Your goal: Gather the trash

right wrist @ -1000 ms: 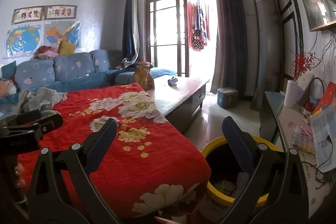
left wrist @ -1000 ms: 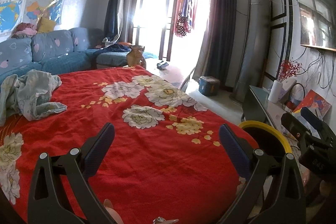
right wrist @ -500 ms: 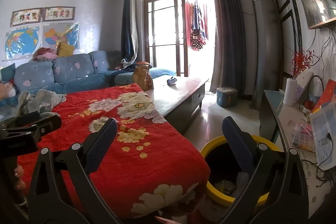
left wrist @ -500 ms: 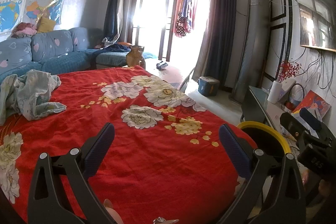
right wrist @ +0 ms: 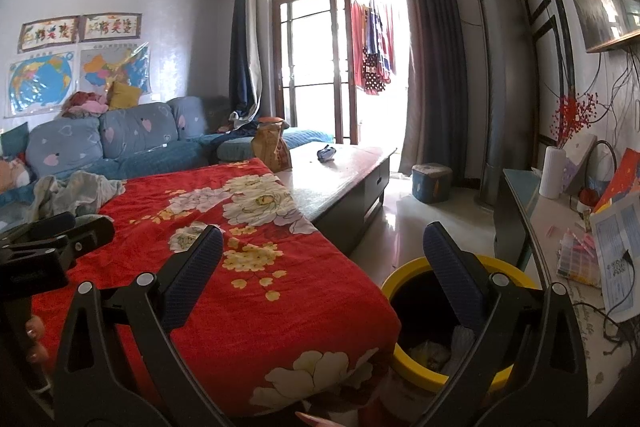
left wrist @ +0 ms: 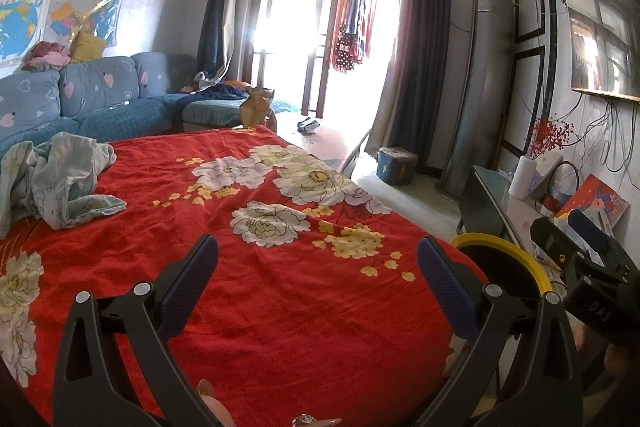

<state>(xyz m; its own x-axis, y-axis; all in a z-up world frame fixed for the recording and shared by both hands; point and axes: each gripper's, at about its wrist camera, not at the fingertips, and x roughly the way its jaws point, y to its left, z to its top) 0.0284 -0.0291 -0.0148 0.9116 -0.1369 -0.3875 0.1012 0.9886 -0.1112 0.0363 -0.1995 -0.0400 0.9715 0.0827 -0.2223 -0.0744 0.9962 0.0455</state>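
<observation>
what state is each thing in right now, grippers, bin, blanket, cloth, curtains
left gripper: open, fingers wide apart, holding nothing
right gripper: open, holding nothing
yellow-rimmed bin: upright, no lid on it, some trash at the bottom
red floral blanket: spread flat, draped over the table edge
pale cloth: crumpled in a heap on the blanket
dark curtains: drawn aside

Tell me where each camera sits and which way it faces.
Left wrist: behind the open left tongs, over the red floral blanket, facing the balcony door; right tongs at the right edge.
Right wrist: behind the open right tongs, over the blanket's corner, facing likewise.
Shared: blanket, yellow-rimmed black bin, blue sofa.
</observation>
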